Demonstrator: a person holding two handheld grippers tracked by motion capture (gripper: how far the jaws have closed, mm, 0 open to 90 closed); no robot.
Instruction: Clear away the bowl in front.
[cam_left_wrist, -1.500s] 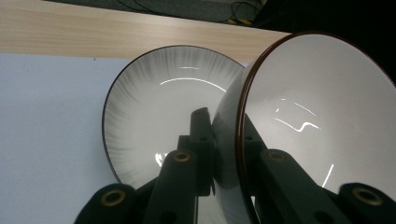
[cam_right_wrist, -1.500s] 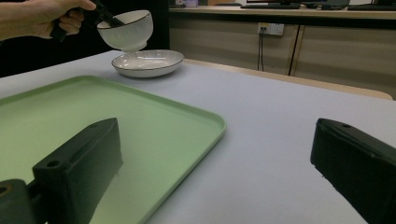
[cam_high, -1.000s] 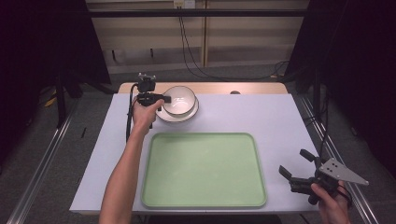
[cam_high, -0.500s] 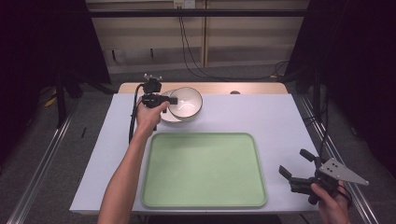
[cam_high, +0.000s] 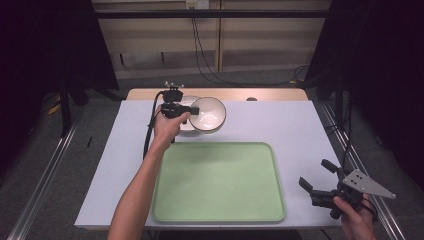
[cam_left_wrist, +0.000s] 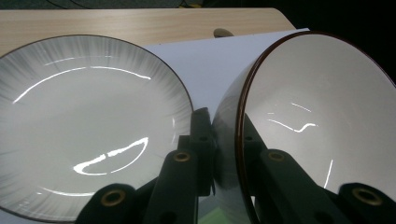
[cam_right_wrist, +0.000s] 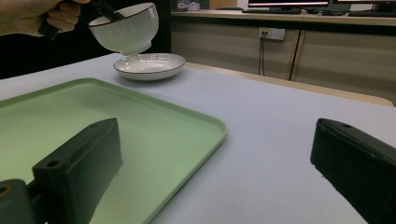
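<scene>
Green tray (cam_high: 218, 181) near plate (cam_high: 186, 113), lifted bowl (cam_high: 207, 114).

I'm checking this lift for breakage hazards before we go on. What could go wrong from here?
1. The left tool pinches the bowl only by its thin rim, one jaw inside and one outside; the tilted bowl could slip or swing out.
2. The bowl hangs just above the plate; a drop or a careless sweep may chip both.
3. Lowering it onto the green tray while tilted could make it land on its edge and roll.
</scene>
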